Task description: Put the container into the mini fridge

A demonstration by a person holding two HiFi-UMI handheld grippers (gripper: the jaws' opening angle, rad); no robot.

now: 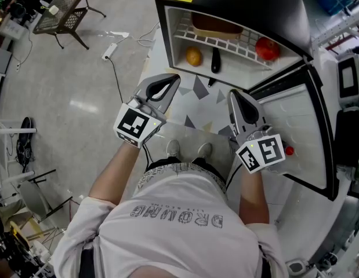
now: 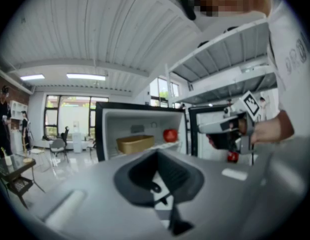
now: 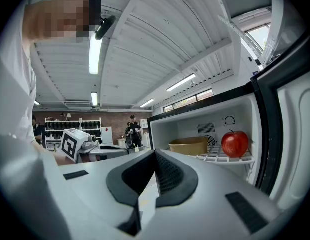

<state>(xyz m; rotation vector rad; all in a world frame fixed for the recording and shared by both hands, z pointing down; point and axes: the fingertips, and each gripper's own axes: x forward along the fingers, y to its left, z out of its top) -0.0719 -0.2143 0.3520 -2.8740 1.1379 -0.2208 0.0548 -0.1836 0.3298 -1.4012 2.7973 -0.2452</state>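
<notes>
**Jaw state.** The left gripper [image 1: 170, 83] is holding its jaws together at the tips. Nothing is sitting between the pads, and only the dark hollow behind the tips is showing. The right gripper [image 1: 236, 97] is doing the same: tips meeting, nothing carried.

**Position.** Both grippers are hovering side by side in front of the mini fridge [image 1: 167, 16], pointing toward its open front. They are touching neither each other nor the cabinet.

**Contents.**
- The container [image 3: 189, 146], a tan open tub, is sitting on the wire shelf [image 1: 237, 50], toward the back wall.
- An apple [image 3: 235, 144] is lying on the same shelf, to the container's right.
- An orange [image 1: 193, 56] and a dark object [image 1: 216, 59], too small to identify, appear to be lying lower in the cabinet.
- The door [image 1: 295, 126] is standing wide open on the right, with a small red item [image 1: 289, 151] in it.

**Status (judgement).** Placement is looking complete. Closing the door is probably the step remaining.

**Hazards (judgement).**
- The right gripper is hovering just beside the door, so swinging the door without clearing that gripper risks pinching it.
- Pushing the smooth door panel with closed tips risks slipping off it.
- Reaching back inside risks nudging the apple, which would roll.
- A hard slam risks shaking the red item loose.
</notes>
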